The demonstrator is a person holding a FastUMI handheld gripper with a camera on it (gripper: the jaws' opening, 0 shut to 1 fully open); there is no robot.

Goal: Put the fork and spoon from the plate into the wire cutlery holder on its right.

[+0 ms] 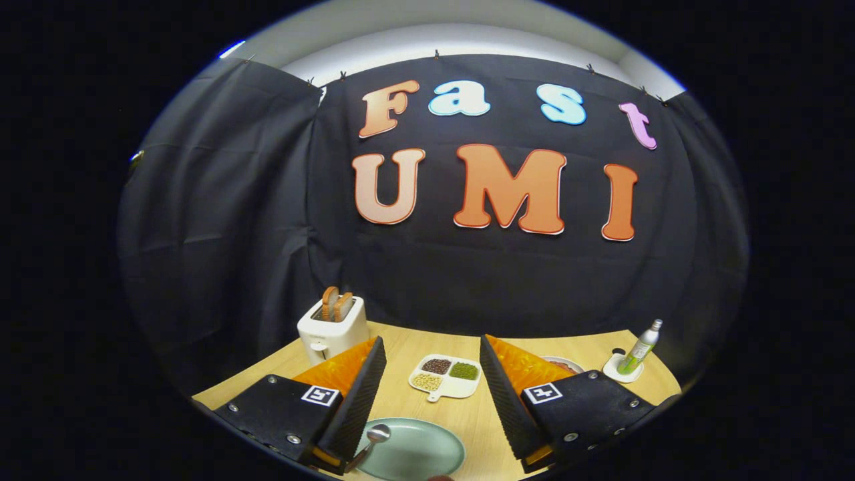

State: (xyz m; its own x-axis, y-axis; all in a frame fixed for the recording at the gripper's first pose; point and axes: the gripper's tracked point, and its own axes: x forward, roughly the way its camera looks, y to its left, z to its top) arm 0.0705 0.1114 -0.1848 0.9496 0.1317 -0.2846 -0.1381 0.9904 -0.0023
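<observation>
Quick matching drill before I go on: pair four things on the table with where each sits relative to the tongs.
Things:
1. spoon
2. divided dish
3. toaster
4. spray bottle

Places:
A. beyond the tongs' right finger, standing on a small white coaster
B. on the green plate, by the tongs' left finger
C. beyond the tongs' left finger, with toast standing in it
D. ahead, seen through the gap between the open fingers

Pairs: 1-B, 2-D, 3-C, 4-A. The tongs are open and hold nothing.
</observation>
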